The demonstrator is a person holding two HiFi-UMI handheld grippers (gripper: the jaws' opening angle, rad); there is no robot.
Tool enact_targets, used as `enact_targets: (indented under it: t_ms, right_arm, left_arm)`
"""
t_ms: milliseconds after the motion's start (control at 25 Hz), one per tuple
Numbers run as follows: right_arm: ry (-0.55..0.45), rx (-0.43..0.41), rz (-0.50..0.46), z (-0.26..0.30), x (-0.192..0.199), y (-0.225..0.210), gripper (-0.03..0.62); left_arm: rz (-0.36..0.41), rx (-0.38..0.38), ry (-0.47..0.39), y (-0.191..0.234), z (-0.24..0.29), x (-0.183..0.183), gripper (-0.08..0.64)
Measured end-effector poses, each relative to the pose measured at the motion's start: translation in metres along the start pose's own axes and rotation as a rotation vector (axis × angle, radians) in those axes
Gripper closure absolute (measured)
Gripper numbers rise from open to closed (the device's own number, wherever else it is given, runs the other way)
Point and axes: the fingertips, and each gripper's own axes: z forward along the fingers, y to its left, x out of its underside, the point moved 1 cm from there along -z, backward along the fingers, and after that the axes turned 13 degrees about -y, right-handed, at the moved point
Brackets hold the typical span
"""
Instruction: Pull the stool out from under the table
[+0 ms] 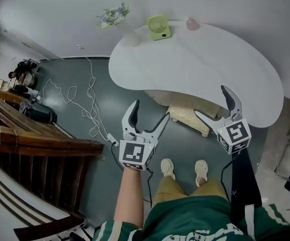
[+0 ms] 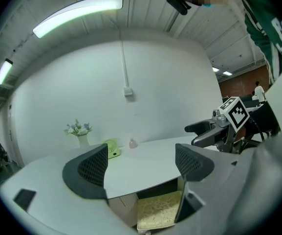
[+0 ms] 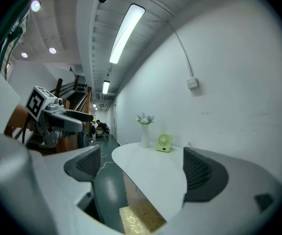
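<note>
Cream-cushioned stool [image 1: 189, 115] sits partly tucked under the white table [image 1: 200, 67].

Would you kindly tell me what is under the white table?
A stool with a pale yellow patterned seat sits under the white table, its near edge poking out. The tabletop covers the rest of it, so its far side cannot be seen.

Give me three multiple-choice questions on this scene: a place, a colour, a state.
1. Where is the stool relative to the white table? A on top; B partly underneath; C far off.
2. Colour of the fan: A green; B red; C black.
3. The left hand-held gripper is: A shut on the stool; B open, empty; C shut on a cable.
Answers: B, its cushion shows below the table edge; A, it is light green; B, jaws apart with nothing between.
</note>
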Motion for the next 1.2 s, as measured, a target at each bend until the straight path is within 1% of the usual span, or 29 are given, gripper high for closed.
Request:
enact_targets:
  t_ms: [160,240,360,560,680,880,1000,1200]
  right_arm:
    - [0.041,0.039,0.002,0.011,0.021,0.006,0.054]
    - [0.061,0.073,0.000,0.017,0.032,0.010,0.054]
    - [0.086,0.125,0.014,0.029,0.055,0.018,0.057]
    - [0.143,0.191,0.029,0.051,0.104,0.039,0.058]
    - [0.167,0.231,0.031,0.060,0.135,0.044,0.058]
    - [0.209,0.311,0.048,0.058,0.192,0.046,0.061]
    - [0.240,0.351,0.056,0.051,0.225,0.048,0.062]
    - [0.286,0.396,0.063,0.035,0.272,0.052,0.061]
  left_arm:
    - [-0.020,0.069,0.020,0.011,0.014,0.025,0.126]
    - [-0.029,0.120,0.024,0.016,0.022,0.041,0.126]
    - [-0.022,0.207,0.032,0.026,0.032,0.067,0.126]
    - [-0.017,0.344,0.053,0.045,0.045,0.113,0.126]
    - [-0.011,0.413,0.072,0.052,0.049,0.148,0.126]
    - [-0.012,0.523,0.101,0.047,0.052,0.209,0.126]
    - [-0.016,0.561,0.121,0.041,0.051,0.246,0.126]
    - [-0.027,0.585,0.152,0.032,0.046,0.302,0.126]
